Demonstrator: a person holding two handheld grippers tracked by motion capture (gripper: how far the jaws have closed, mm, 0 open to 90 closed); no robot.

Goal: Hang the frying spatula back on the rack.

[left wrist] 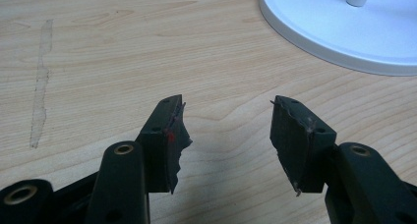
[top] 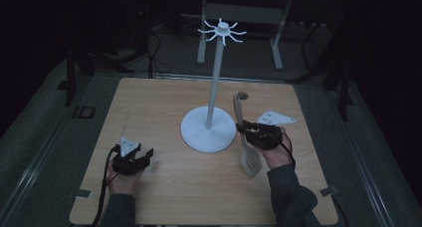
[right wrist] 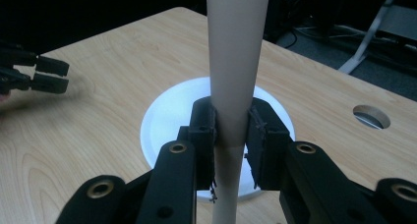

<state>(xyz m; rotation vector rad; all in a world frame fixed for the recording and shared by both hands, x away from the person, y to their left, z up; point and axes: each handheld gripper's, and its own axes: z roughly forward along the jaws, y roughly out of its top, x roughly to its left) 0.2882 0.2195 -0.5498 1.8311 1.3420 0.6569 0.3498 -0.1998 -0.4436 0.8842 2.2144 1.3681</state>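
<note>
While we watch, spatula point(top: 245, 137): pinched at its handle, lifted off the bench point(top: 164, 197), beside the white stand point(top: 209, 130).
Right hand-held gripper point(top: 241, 129): we see it clamped on that handle.
Left hand-held gripper point(top: 149, 152): we see it wide apart, nothing between, low over the wood.
</note>
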